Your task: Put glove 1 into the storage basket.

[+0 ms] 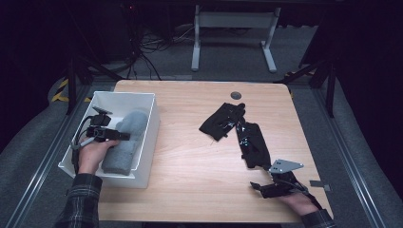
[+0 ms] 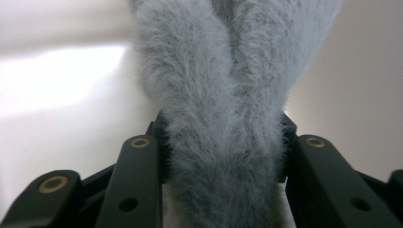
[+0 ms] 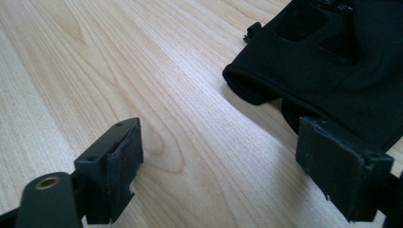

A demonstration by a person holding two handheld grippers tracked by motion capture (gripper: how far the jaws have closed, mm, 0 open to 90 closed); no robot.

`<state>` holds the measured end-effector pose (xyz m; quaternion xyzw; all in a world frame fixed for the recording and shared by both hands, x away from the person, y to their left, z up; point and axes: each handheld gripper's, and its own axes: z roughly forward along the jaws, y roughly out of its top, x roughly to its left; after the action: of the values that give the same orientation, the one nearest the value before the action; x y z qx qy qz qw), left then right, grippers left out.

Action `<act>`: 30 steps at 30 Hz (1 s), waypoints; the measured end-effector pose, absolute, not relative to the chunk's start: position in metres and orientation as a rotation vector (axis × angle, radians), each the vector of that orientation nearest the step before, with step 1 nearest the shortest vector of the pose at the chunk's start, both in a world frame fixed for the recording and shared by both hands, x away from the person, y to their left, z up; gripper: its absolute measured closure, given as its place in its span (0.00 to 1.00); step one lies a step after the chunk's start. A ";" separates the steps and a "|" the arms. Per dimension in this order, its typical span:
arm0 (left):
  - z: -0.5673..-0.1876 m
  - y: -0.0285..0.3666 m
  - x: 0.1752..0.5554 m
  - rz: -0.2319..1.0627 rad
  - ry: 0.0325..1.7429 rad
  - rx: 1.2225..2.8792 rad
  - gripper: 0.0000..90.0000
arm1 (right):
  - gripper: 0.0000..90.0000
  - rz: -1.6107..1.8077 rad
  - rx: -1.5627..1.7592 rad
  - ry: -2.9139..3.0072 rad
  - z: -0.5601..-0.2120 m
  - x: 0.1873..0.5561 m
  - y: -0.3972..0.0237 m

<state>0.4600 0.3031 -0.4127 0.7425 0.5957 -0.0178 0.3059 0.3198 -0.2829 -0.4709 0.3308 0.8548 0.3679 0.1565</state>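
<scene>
Grey fuzzy glove [image 2: 223, 118] clamped between left tool [image 2: 221, 142] jaws

Plaid sleeves [image 1: 81, 202]; black tools with brass rivets [image 2: 140, 142] and a grey plate [image 1: 285, 166].

The white bin [image 1: 142, 137] walls in the left gripper [image 1: 124, 136] on all sides, and the grey fluffy item [image 1: 126, 140] takes up most of its floor, leaving a narrow strip along the left wall; the wooden table [image 1: 185, 156] lies bare between bin and black gloves [image 1: 237, 130]; the right gripper [image 1: 255, 186] has open board to its left, while the near glove [image 3: 332, 61] crowds its right jaw.
</scene>
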 end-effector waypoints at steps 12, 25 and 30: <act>-0.415 0.302 0.459 0.105 1.621 1.986 0.39 | 0.18 1.053 0.947 2.447 -0.471 0.320 -0.283; -0.362 0.284 0.444 0.283 1.479 1.946 0.24 | 0.18 1.053 0.946 2.447 -0.471 0.320 -0.283; -0.348 0.270 0.439 0.297 1.402 1.951 0.23 | 0.18 1.053 0.946 2.447 -0.471 0.320 -0.283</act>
<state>0.4394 0.2698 -0.3479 0.7541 0.5418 0.1149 0.3529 0.3198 -0.2829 -0.4709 0.3307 0.8549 0.3678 0.1566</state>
